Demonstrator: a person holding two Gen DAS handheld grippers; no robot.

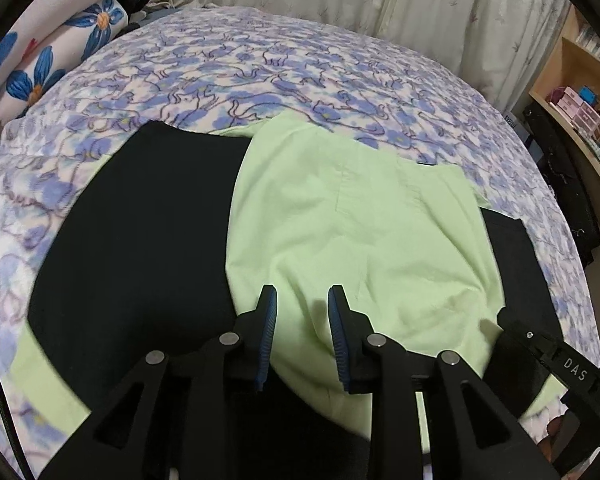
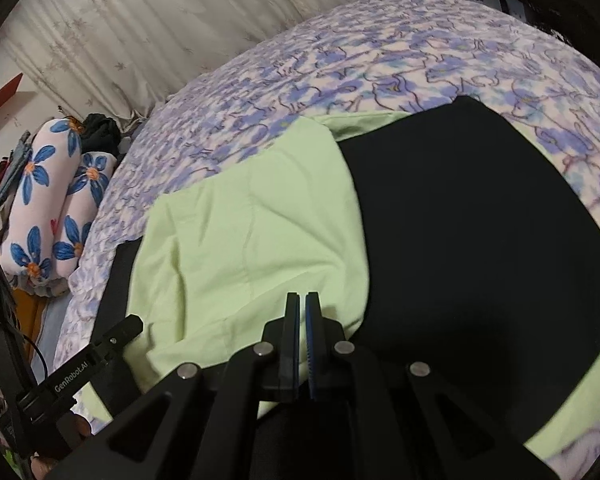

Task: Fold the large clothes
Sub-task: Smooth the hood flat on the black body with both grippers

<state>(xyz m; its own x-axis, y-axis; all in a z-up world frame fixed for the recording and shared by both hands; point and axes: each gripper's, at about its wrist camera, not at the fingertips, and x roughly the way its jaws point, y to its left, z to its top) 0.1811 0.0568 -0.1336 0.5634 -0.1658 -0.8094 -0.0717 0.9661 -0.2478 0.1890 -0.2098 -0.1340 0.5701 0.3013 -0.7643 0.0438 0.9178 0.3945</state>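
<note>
Garment (image 1: 340, 220), green and black, spread on bed (image 1: 260, 64), filling frame centre. Left gripper (image 1: 302, 300) slightly parted, nothing pinched. Right gripper (image 2: 302, 300) closed, empty, at lower centre.

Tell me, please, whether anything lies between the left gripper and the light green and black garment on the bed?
Nothing visible does: the left gripper hangs open directly over the light green and black garment, with no other item between.
</note>
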